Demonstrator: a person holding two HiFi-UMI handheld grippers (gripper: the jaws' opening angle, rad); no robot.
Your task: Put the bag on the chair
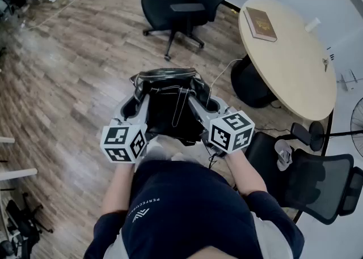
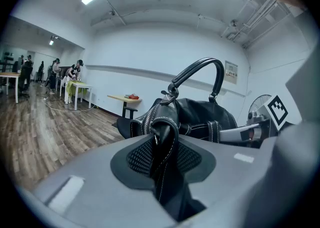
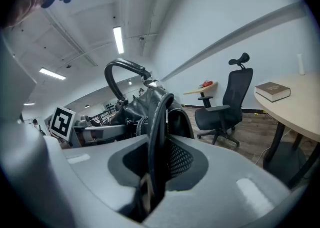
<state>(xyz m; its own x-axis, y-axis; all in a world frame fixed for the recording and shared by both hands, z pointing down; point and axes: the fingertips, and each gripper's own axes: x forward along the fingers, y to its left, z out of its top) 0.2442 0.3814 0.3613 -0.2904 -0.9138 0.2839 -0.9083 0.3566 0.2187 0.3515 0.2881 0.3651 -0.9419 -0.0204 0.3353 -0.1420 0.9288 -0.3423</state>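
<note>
A black leather bag (image 1: 169, 103) with white stitching hangs in the air in front of the person, held from both sides. My left gripper (image 1: 134, 106) is shut on a fold at the bag's (image 2: 200, 114) left edge. My right gripper (image 1: 205, 105) is shut on the rim at the bag's (image 3: 150, 103) right edge. The bag's curved handle (image 2: 200, 70) stands up above it. A black office chair (image 1: 190, 0) stands on the wood floor beyond the bag, its seat bare; the same chair (image 3: 226, 107) shows in the right gripper view.
A round light wood table (image 1: 295, 59) with a brown book (image 1: 261, 24) is at the right. A second black mesh chair (image 1: 317, 187) stands at the lower right, close to the person. People work at tables (image 2: 75, 87) far off along the room's wall.
</note>
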